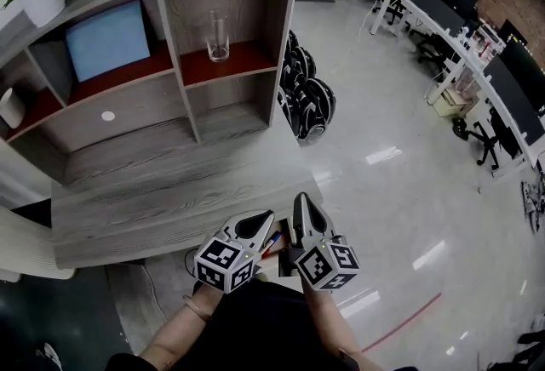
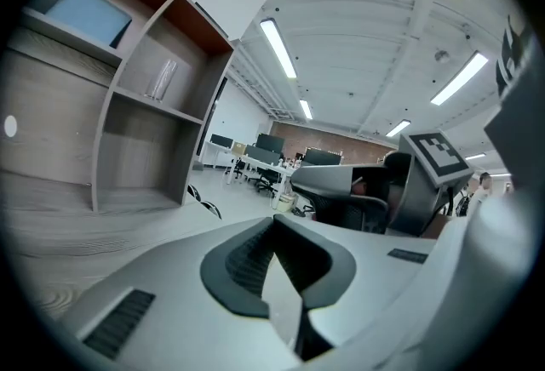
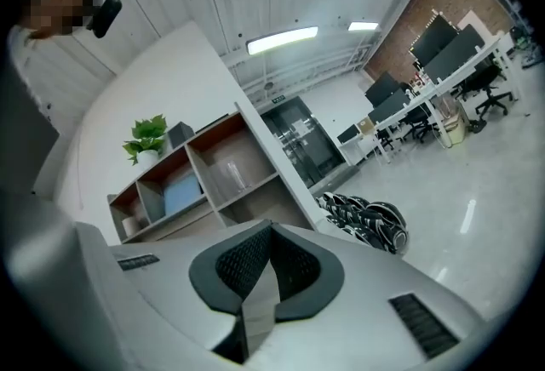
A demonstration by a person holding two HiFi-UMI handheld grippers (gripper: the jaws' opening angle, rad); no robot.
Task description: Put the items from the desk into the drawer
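At the near edge of the desk (image 1: 128,191), the left gripper (image 1: 260,221) and right gripper (image 1: 302,202) hover with jaws together, empty. That fits a bare desktop: 2 or so coloured items (image 1: 271,243), seemingly pens, lie below, probably already in the drawer.

I see an open-plan office: long rows of workstations (image 1: 443,42) with dark monitors (image 1: 521,67) and wheeled chairs (image 1: 479,139) on a glossy floor (image 1: 383,165), strip lights (image 2: 279,48) overhead, and a grey wood desk (image 1: 170,191) with shelving (image 1: 192,54) close by.
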